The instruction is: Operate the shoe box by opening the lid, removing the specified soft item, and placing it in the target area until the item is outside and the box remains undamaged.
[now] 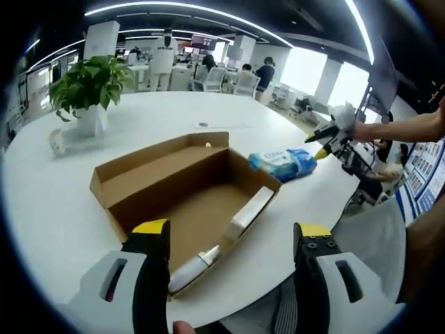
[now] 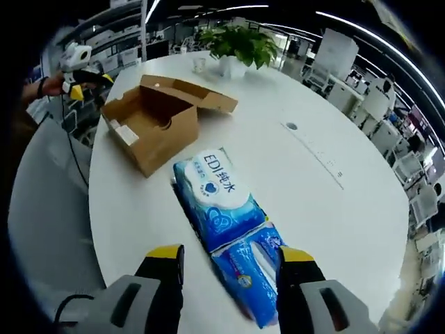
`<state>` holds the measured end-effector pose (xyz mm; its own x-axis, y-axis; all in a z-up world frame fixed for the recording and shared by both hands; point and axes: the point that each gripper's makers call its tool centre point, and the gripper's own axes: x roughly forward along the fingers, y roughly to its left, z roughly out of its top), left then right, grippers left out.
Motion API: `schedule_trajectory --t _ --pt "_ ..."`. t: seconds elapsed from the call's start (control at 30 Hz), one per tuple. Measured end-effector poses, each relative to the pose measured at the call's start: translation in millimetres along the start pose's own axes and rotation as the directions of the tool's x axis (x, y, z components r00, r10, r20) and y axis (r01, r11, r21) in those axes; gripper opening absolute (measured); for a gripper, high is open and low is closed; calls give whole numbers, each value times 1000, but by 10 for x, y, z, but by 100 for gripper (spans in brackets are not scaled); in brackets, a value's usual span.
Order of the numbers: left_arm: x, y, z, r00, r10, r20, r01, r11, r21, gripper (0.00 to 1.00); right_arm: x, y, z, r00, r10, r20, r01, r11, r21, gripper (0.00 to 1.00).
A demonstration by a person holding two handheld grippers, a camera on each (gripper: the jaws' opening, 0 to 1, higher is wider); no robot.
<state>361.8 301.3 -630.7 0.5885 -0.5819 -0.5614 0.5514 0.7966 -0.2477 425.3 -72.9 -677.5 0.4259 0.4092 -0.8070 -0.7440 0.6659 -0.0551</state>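
Observation:
The brown cardboard shoe box [image 1: 188, 191] stands open on the round white table [image 1: 299, 229], its lid folded back on the far side, and its floor looks bare. A blue soft pack of wipes [image 1: 284, 164] lies on the table just right of the box. My left gripper [image 1: 231, 233] is open over the box's near edge. In the right gripper view the pack [image 2: 222, 205] stretches away toward the box [image 2: 156, 118]. Its near end lies between the spread jaws of my open right gripper [image 2: 229, 259]. The right gripper [image 1: 328, 136] hovers at the pack's far end.
A potted plant [image 1: 87, 87] stands in a white pot at the table's far side, a small glass [image 1: 57, 141] beside it. The left gripper [image 2: 82, 66] shows past the box. Office chairs [image 1: 245, 82] and desks ring the table, and its edge [image 2: 104, 229] runs close by.

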Motion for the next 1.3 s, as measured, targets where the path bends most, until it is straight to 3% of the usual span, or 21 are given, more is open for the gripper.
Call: schedule_trajectory --t 0.2,0.4,0.7,1.2,1.3 --pt "-1 -27 31 1000 -10 18 10 1000 0 71 1 157 257 992 4 126 -21 991 130 52" --pt "-3 -62 7 1000 -18 25 18 1000 -6 71 50 365 344 988 23 154 -45 989 141 55" --pt "-16 -94 -36 999 -29 23 29 1000 -4 71 157 750 583 960 39 277 -109 965 240 59" --pt "-28 -65 -77 999 -49 12 49 999 5 71 197 1153 728 924 -24 382 -121 929 350 58" --pt "-5 -85 -92 998 -63 -2 63 998 10 71 222 1213 703 923 -38 382 -109 928 356 58"
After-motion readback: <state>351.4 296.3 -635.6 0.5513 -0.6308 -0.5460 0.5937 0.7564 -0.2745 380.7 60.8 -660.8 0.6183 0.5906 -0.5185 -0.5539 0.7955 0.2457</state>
